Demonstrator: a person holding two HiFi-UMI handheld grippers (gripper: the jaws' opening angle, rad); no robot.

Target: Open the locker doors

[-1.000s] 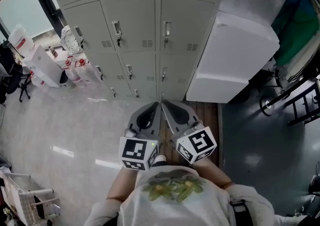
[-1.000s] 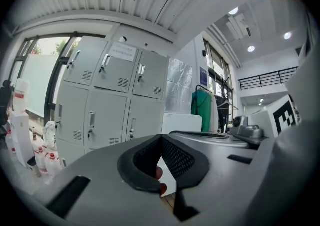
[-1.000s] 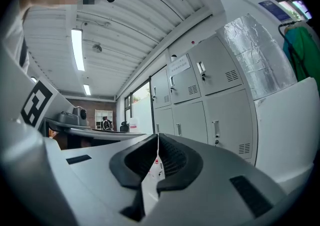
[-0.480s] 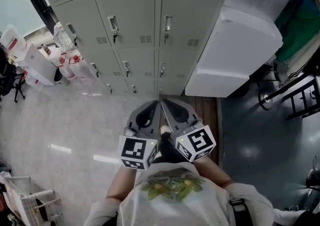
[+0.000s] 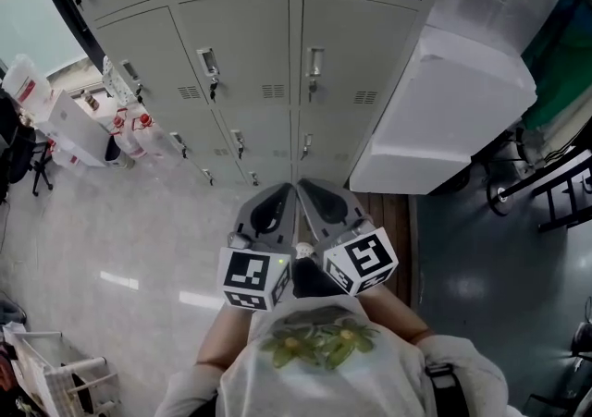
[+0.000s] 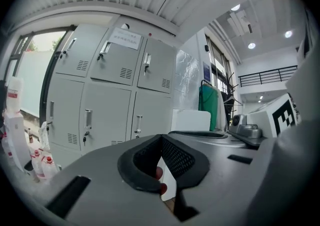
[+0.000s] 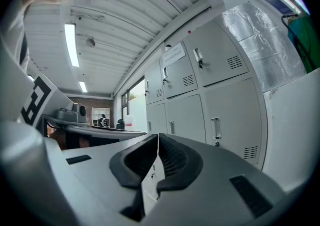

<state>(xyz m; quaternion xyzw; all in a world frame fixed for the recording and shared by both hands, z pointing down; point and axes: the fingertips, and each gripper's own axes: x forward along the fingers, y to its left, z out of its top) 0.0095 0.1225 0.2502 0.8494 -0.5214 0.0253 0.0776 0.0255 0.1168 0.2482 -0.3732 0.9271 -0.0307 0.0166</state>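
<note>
Head view: the lockers [image 5: 277, 55] fill the top of the frame, grey doors in rows, and every door in sight sits flat and closed. On the middle row a handle [image 5: 314, 62] shows just right of centre, and another sits on the door to its left.

Low in the centre, the two tools sit side by side, noses pointing up the frame at the lockers. The left gripper [image 5: 289, 190] is on the left and the right gripper [image 5: 302, 187] is tight beside it, their tips almost meeting. Neither one is on a door or a handle.

In the left gripper view, its jaws meet at the tips with nothing clamped between them. The lockers stand in the left half of that frame, well apart from the tool.

In the right gripper view, its jaws are also pressed tip to tip and hold nothing. The lockers fill the right half there, doors closed.

Back in the head view, a white box [image 5: 453, 115] sits at the right, up against the lockers' side. At the left edge, bottles [image 5: 139, 128] cluster by the lockers' foot on the pale floor [image 5: 139, 239].
</note>
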